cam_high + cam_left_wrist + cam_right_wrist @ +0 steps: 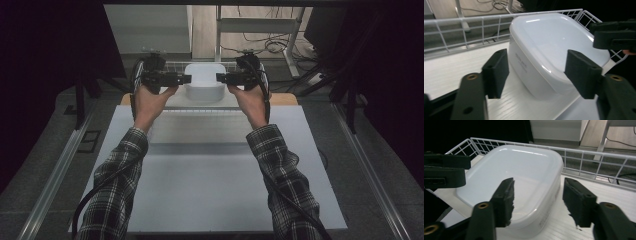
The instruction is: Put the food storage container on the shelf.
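The step in hand looks like the approach to a two-sided lift: the left gripper (186,78) and the right gripper (220,78) face each other across one white lidded box (203,80), which sits in a white wire basket (461,21) at the far end of the table (210,185). Both grippers stand wide open and hold nothing — in the left gripper view the box (554,47) lies ahead of the spread jaws, its near corner between them, and in the right gripper view the box (516,177) sits likewise between that gripper's jaws, not yet pinched. The next move, I judge, calls for both to ease inward level, so each bites the lid rim at once — uneven closing would tip or slide the box. Count: one box, one basket, two grippers.
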